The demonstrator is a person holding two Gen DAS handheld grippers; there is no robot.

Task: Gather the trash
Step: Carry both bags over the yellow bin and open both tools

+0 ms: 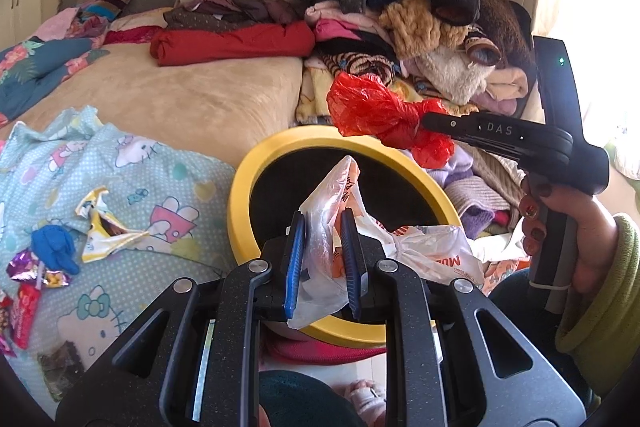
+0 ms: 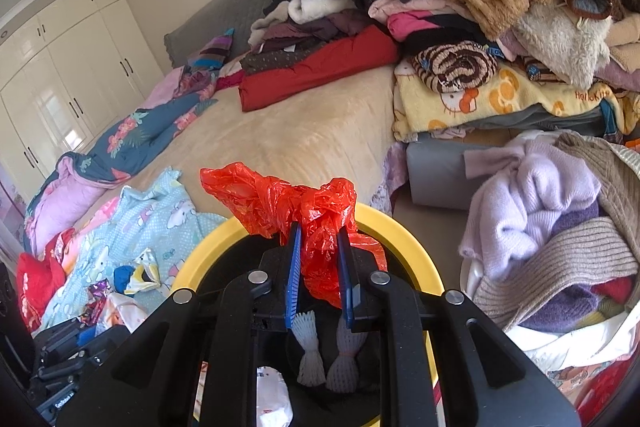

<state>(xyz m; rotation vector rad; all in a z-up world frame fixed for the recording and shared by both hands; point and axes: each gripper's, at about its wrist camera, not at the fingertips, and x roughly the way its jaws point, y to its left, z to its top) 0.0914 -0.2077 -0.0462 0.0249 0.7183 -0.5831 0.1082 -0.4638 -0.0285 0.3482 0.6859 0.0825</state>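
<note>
The left gripper (image 1: 323,263) pinches a clear printed plastic bag (image 1: 340,239) over the near rim of the yellow bin (image 1: 240,195); the right gripper (image 2: 319,275) clamps a red plastic bag (image 2: 296,203) above the bin's far edge; wrappers (image 1: 100,231) lie left on the bedsheet (image 1: 152,163)

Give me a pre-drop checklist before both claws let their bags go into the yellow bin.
1. Left claw shut on the white plastic bag: ok.
2. Right claw shut on the red plastic bag: ok.
3. White bag over the yellow bin opening: ok.
4. Red bag fully over the opening: not ok, one end overhangs the rim.
5. Room in the bin: ok, only foam nets and a white wrapper show inside.
6. Torn wrapper and blue scrap collected: not ok, they lie on the bed.
</note>
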